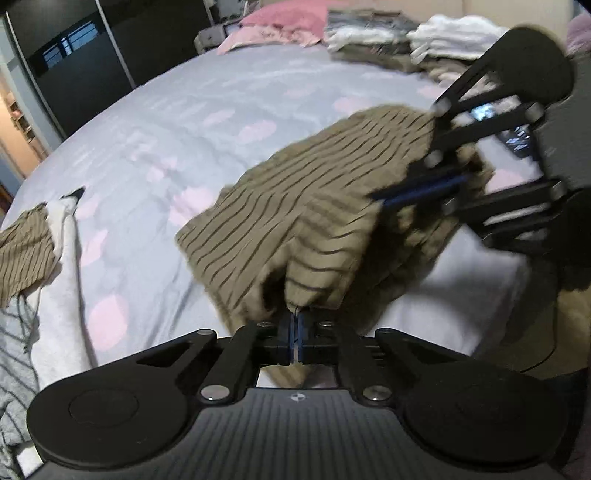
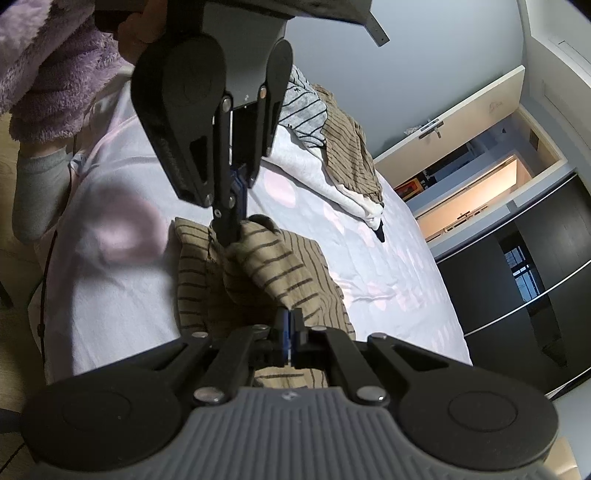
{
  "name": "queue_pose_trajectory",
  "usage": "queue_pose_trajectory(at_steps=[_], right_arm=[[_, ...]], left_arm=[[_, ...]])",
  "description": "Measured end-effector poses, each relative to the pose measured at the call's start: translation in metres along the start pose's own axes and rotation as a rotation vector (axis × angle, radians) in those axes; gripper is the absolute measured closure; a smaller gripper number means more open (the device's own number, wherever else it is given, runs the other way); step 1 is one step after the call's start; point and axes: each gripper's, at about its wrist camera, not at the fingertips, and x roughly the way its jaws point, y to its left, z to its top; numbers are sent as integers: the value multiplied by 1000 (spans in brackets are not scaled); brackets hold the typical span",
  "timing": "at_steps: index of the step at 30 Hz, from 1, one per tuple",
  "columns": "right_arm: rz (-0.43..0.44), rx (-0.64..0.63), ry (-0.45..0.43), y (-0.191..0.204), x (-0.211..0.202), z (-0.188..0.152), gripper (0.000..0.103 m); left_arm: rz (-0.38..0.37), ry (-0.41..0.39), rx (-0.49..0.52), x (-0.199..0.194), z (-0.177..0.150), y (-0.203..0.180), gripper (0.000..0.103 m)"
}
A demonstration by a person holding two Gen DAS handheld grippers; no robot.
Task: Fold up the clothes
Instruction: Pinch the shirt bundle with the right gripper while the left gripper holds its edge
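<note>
Both grippers clamp the same tan striped garment (image 1: 295, 221), lifted partly off the bed (image 1: 166, 122) nr its near edge. Left gripper (image 1: 295, 317): fingers fully closed, pinching a fabric fold. Right gripper (image 2: 290, 317): also closed tight on cloth, w/ the rest of the garment bunched on the sheet below. Unfolded clothes pile (image 2: 332, 147) at the bed's left edge; folded stack (image 1: 388, 33) at the far edge by a pink pillow (image 1: 284, 18).
</note>
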Motion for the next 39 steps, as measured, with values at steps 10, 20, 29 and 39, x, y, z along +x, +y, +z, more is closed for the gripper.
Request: queue_pose_trajectory(at_steps=[10,20,29,39], right_arm=[[16,-6,-20,5,-4,2,101],[12,-24,54,11,-15,-15,75],[-127,-19,270,18,-19,-57,74],[-132,97,449,6,-18,-87,101]], left_arm=[[109,17,72,-17,-8,-7,94],[196,-142,283,-30,-2,-53,59],[332,-86,555,15,-4,-91,65],[296,2,521,36,5,-80,99]])
